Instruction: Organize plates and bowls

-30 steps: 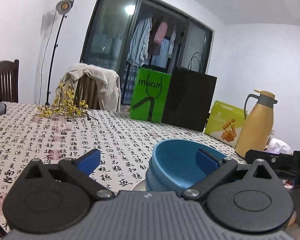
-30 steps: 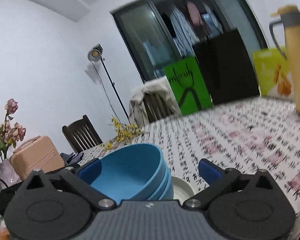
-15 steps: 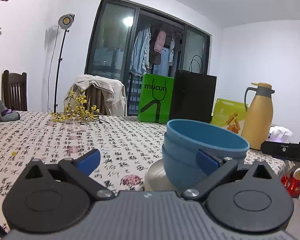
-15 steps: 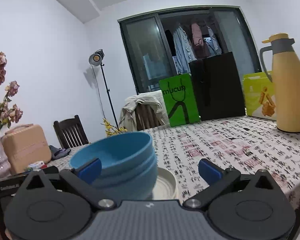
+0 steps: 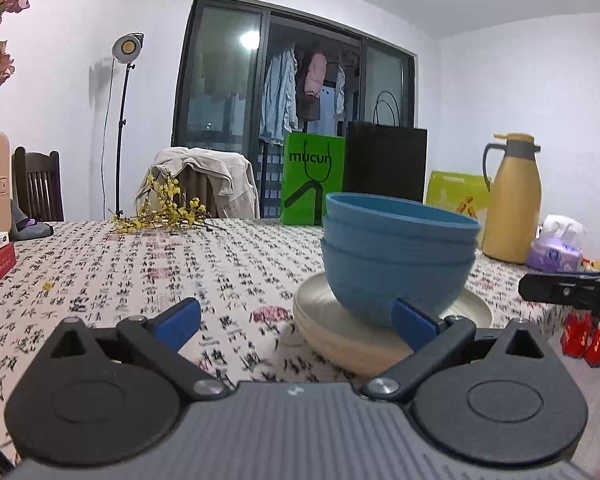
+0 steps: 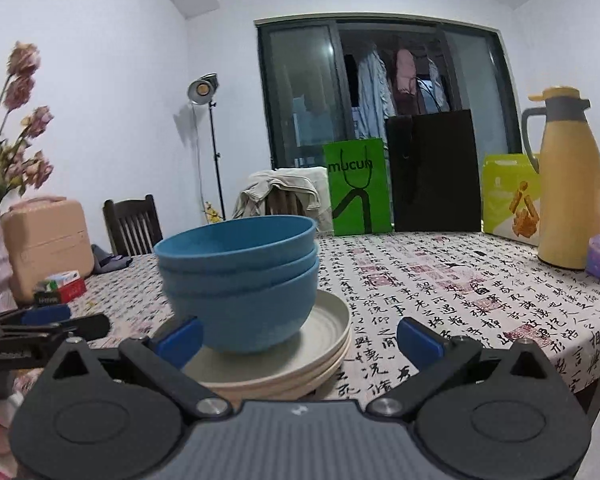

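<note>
The three nested blue bowls [image 6: 240, 280] now sit on the stack of cream plates [image 6: 320, 344] near the table [image 6: 460, 300] edge. A second ago both cameras were pressed close against the bowls; since then both grippers have drawn back. The left gripper [image 5: 296, 318] has its fingers wide apart, holding nothing, with the bowls just ahead of its right finger [image 5: 414, 322]. The right gripper [image 6: 300, 334] is likewise spread and empty, the bowls and plates ahead of its left finger [image 6: 180, 336]. The pull-back suggests the stack has been released and stands by itself, so the tidying looks close to finished.
</note>
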{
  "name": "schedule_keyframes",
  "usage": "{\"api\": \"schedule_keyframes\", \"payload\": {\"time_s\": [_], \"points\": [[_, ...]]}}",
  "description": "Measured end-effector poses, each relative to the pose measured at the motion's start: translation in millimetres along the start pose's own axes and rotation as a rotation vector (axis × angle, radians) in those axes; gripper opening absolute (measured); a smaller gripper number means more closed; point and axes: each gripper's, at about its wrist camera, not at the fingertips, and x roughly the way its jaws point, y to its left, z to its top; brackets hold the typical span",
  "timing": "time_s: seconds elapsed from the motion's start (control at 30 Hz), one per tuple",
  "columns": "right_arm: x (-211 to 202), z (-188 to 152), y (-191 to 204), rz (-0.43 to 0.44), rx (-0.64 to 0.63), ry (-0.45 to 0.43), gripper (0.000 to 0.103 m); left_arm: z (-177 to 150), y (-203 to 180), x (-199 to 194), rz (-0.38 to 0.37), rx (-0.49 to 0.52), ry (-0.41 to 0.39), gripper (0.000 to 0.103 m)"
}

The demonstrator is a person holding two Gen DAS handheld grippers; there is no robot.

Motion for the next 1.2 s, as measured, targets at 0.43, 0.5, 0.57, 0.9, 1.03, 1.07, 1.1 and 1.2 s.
{"api": "schedule_keyframes", "payload": {"time_s": [0.43, 0.5, 0.57, 0.9, 1.03, 1.07, 1.1, 1.2], "points": [[-26, -40, 22, -0.004, -0.108, 0.035, 0.103, -24, -21, -4, -0.019, 0.022, 0.084, 0.103], [-27, -45, 28, 0.009, -0.122, 0.044, 0.103, -24, -21, -8, -0.009, 0.025, 0.072, 0.103], [-29, -46, 30, 0.019, -0.122, 0.038, 0.103, -24, -20, -11, 0.0, 0.023, 0.061, 0.103], [-36, -42, 22, 0.001, -0.064, 0.0, 0.103, -24, -21, -18, 0.001, 0.018, 0.04, 0.103], [-38, -43, 20, -0.003, -0.05, -0.006, 0.103, -25, -21, -19, 0.001, 0.014, 0.038, 0.103], [-38, -43, 19, -0.004, -0.047, -0.006, 0.103, -25, -21, -20, 0.001, 0.013, 0.038, 0.103], [-38, -42, 19, -0.005, -0.044, -0.007, 0.103, -25, -21, -20, 0.0, 0.011, 0.041, 0.103], [-39, -42, 17, -0.006, -0.034, -0.011, 0.103, -25, -22, -21, -0.001, 0.013, 0.045, 0.103]]}}
